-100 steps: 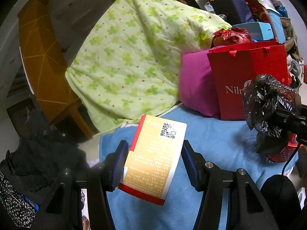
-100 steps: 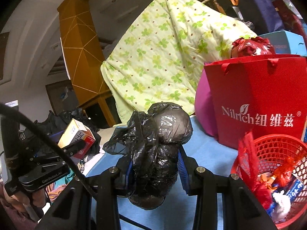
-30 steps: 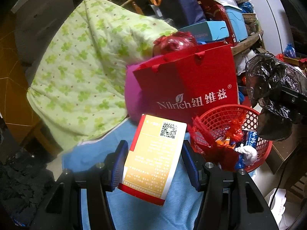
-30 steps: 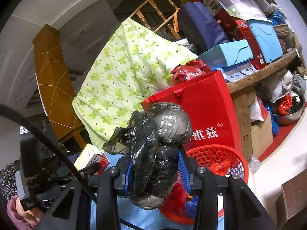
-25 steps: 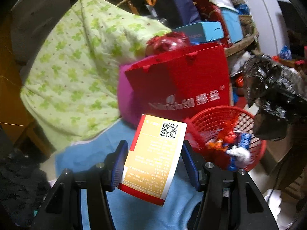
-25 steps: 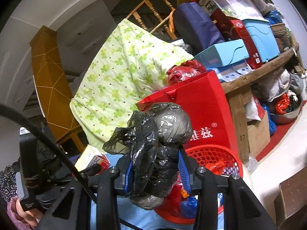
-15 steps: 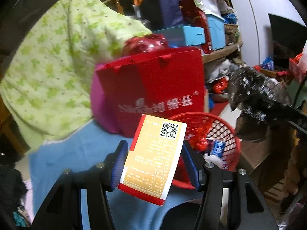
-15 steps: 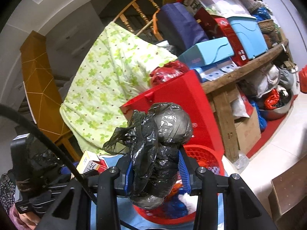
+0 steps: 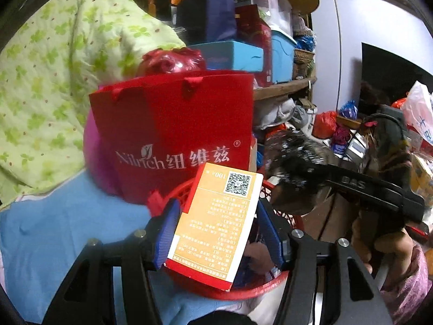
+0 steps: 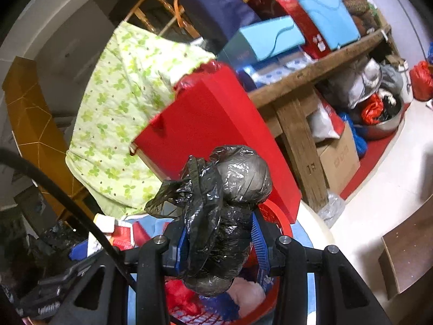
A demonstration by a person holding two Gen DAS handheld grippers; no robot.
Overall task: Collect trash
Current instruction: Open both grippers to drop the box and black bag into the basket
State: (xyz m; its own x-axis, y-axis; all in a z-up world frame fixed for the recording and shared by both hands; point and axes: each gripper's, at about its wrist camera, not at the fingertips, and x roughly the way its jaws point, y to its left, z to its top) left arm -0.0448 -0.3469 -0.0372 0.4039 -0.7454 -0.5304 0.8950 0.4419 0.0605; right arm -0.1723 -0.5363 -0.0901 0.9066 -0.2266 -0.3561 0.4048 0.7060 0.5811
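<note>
My left gripper [image 9: 216,233] is shut on an orange and red carton [image 9: 216,224] with a QR code, held over the red mesh basket [image 9: 281,279]. My right gripper [image 10: 220,241] is shut on a knotted black plastic bag [image 10: 224,211], held above the same basket [image 10: 273,216], which holds red, blue and white wrappers. In the left wrist view the black bag [image 9: 292,178] and the right gripper sit to the right of the basket. In the right wrist view the carton [image 10: 108,230] shows at lower left.
The basket sits on a blue cloth [image 9: 54,230]. Behind it stand a red Nilrich paper bag [image 9: 173,135], a pink cushion [image 9: 94,157] and a green floral quilt [image 9: 54,54]. A wooden shelf [image 10: 311,75] with boxes is at right, white floor [image 10: 379,189] beyond.
Both grippers have swung right and closer to the red basket, which now lies directly under them. Each still holds its item.
</note>
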